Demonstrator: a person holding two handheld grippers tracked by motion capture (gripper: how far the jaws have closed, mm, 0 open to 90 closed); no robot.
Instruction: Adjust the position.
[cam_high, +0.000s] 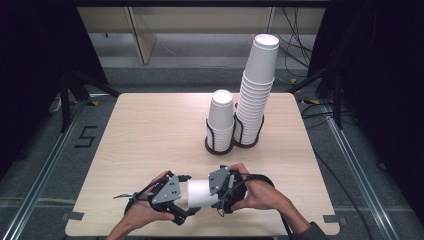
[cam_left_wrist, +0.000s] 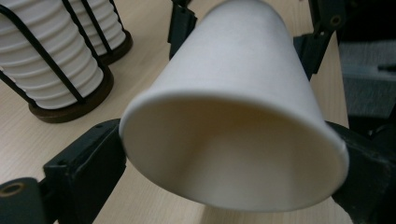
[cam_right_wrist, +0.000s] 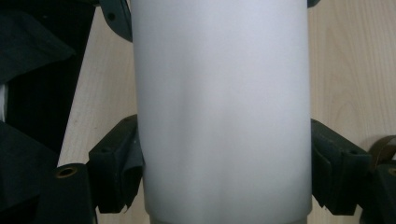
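Both my jaw pairs are clamped on one white paper cup (cam_high: 200, 194), lying sideways between them at 6 o'clock on the table (cam_high: 150, 135), near the front edge. My left gripper (cam_high: 176, 197) has its jaws pressed on the rim end: in the left gripper view the open mouth (cam_left_wrist: 233, 158) faces the camera, squeezed a bit oval, jaws touching either side. My right gripper (cam_high: 219, 192) has its jaws narrowed onto the cup wall (cam_right_wrist: 224, 112) from both sides near the base end.

Guess at why: holding both ends like this looks like pulling nested cups apart or passing the cup hand to hand. In the right gripper view a slight step shows at the bottom edge of the cup, maybe a second cup nested in it; can't tell.

Around: two dark wire holders at 12 to 1 o'clock, well apart from the grippers. Short cup stack (cam_high: 220, 120) on the left one, tall cup stack (cam_high: 256, 90) just beside it at its 3 o'clock, leaning slightly. Table between me and the holders is bare, nothing in the way. Floor cables (cam_high: 320, 107) lie beyond the table at 2 o'clock.
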